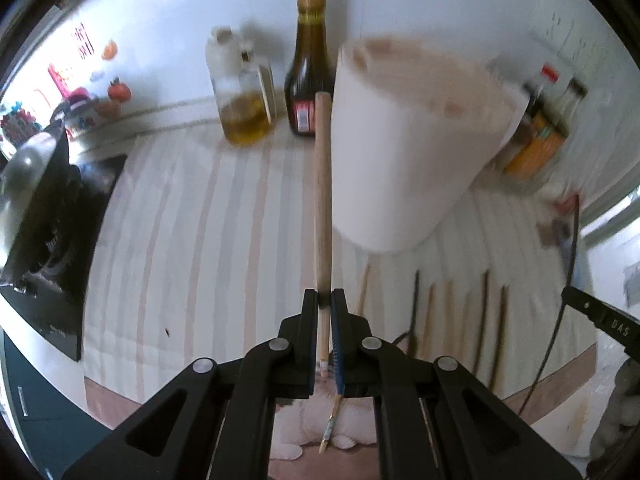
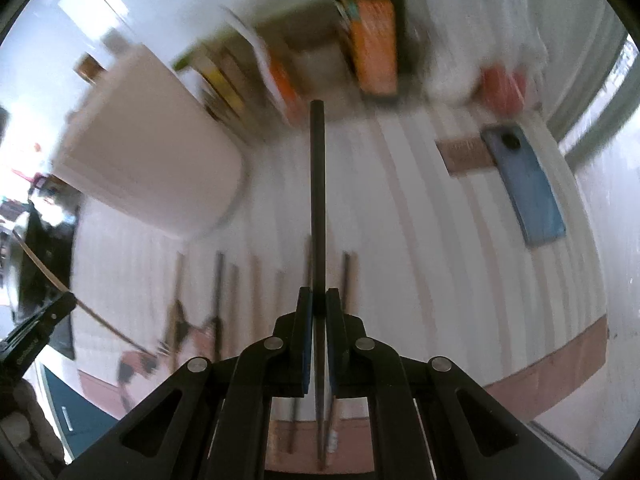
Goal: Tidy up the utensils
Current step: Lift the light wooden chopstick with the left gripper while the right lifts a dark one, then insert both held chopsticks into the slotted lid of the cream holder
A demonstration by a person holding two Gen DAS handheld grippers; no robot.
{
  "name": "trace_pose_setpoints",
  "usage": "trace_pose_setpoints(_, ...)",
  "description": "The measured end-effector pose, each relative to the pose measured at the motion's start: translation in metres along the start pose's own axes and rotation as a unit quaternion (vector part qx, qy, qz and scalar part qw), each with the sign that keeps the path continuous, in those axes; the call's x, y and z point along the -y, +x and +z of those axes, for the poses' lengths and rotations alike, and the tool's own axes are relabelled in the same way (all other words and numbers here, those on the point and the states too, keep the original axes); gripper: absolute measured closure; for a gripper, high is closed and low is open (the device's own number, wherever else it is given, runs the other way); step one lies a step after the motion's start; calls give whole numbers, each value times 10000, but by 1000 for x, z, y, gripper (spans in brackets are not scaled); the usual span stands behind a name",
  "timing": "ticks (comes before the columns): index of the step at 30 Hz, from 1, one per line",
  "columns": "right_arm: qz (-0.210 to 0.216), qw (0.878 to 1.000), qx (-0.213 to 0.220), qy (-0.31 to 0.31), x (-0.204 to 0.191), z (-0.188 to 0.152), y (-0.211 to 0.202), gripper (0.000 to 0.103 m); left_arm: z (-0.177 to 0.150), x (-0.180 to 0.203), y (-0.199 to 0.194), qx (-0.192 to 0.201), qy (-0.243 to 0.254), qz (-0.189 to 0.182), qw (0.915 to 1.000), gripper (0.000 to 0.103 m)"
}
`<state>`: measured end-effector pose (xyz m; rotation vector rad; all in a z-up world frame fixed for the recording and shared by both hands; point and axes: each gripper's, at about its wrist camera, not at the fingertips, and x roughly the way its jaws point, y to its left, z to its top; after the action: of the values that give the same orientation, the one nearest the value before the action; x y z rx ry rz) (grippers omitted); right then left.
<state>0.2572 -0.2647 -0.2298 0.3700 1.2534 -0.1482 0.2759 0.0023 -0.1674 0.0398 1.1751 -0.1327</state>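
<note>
Left gripper (image 1: 324, 300) clamped tight on a light wooden chopstick (image 1: 323, 184), stick running forward past the fingertips, above the striped cloth (image 1: 180, 220); right gripper (image 2: 319, 298) pinched shut on a dark chopstick (image 2: 318, 184), likewise pointing forward; white holder (image 1: 408, 148) standing on the cloth just right of the wooden stick; more chopsticks (image 1: 452, 312) lying in a row on the cloth near the holder's base; oil bottle (image 1: 242, 96) and dark sauce bottle (image 1: 309, 64) against the back wall; phone (image 2: 524, 184) flat at far right.

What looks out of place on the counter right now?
A blue phone lies on the striped cloth near the loose chopsticks, odd among utensils. The white holder only looks tilted through the fisheye.
</note>
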Motion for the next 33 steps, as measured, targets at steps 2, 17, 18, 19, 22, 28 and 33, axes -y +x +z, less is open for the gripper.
trace_pose_setpoints(2,140,9997,198,-54,-12,7,-17,97,10,-2,-14,182,-54,-64,9998,99)
trace_pose_setpoints(17,897,9836,1460,-563,-113,107,-99,97,100,-6,-122,1690,-298,-230,9849,99)
trace_pose_setpoints(18,898,9818,1570,-577,-119,117,-104,97,108,-5,-127,1776,-292,-217,9834,99)
trace_pose_setpoints(19,919,9800,1666,-584,-123,124,-108,97,114,-3,-130,1840,-289,-208,9823,99)
trace_pose_setpoints(22,916,9743,1966,-604,-135,147,-117,97,137,2,-133,1961,-246,-211,9800,99)
trace_pose_setpoints(28,927,9589,2609,-621,-152,187,-125,97,178,16,-119,1963,-143,-253,9801,99)
trace_pose_setpoints(33,1030,9476,2951,-667,-163,209,-115,97,200,24,-92,1805,-139,-351,9829,99)
